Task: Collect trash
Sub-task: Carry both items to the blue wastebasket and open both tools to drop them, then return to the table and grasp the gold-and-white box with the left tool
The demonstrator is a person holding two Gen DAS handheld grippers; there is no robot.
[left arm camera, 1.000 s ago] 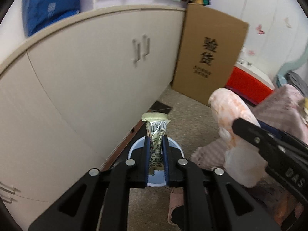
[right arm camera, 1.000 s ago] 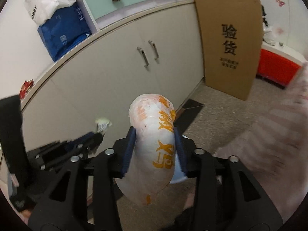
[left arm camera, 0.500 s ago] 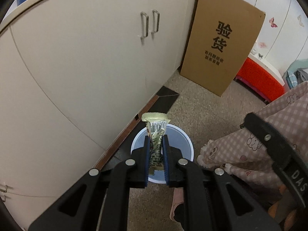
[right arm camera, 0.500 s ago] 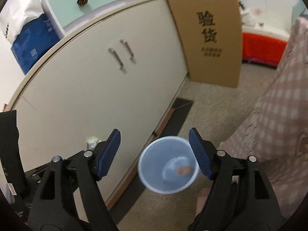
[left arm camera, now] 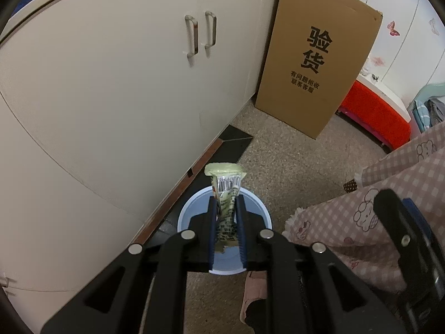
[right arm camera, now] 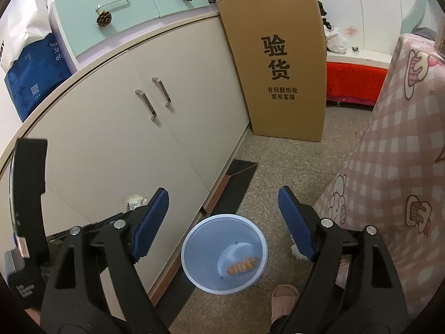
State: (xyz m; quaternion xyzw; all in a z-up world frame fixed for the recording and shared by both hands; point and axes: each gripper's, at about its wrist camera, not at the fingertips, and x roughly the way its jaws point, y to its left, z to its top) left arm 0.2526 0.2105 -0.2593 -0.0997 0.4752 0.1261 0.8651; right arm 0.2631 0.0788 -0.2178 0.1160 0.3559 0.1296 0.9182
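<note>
Snack wrapper (left arm camera: 226,208) clamped in left claw (left arm camera: 225,217) above blue bin (right arm camera: 224,253); right claw (right arm camera: 222,220) spread wide, nothing held, above bin.

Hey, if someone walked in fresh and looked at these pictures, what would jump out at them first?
Probably the big cardboard box with bold black characters, leaning against the cream cabinet. Next, the pale blue bin on the floor with a white and orange bag lying inside it. Then the left tool, shut on a crumpled green wrapper right above that bin, beside the open, empty right tool.
</note>
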